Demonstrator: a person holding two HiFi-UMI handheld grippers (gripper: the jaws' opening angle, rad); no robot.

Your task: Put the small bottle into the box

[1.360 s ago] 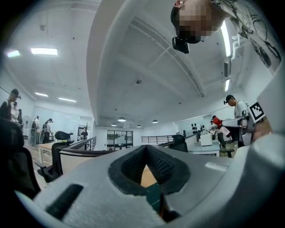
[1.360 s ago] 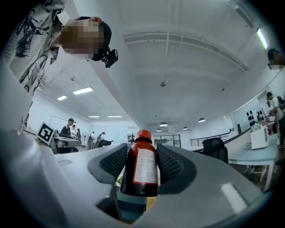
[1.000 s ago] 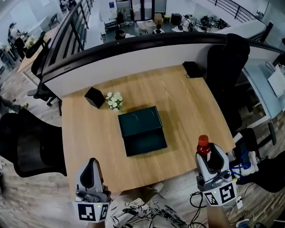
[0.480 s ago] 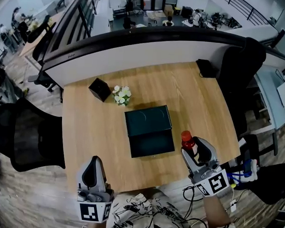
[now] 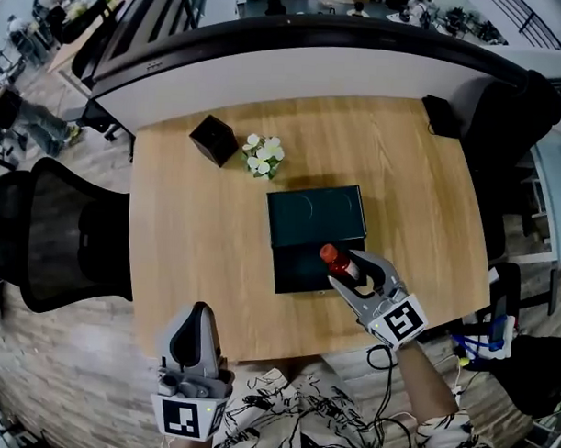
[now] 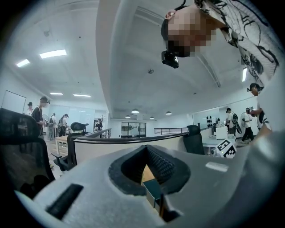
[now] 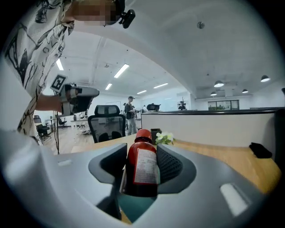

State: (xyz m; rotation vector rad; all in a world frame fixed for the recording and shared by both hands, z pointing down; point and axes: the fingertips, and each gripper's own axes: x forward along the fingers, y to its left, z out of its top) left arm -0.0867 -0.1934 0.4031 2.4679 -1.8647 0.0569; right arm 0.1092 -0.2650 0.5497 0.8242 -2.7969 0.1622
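A dark teal box lies open in the middle of the wooden table, its lid folded toward the far side. My right gripper is shut on the small dark-red bottle with a red cap, and holds it over the box's front right corner. In the right gripper view the bottle stands upright between the pads, with the box just below. My left gripper hangs at the table's front edge, shut and empty. The box shows through the left gripper.
A small black cube and a bunch of white flowers stand behind the box on the left. A black object sits at the far right corner. A black office chair is left of the table, and a curved partition lies behind.
My right gripper has carried the bottle left and forward, from beyond the table's front right edge to over the box's front right corner. The left gripper has stayed put.
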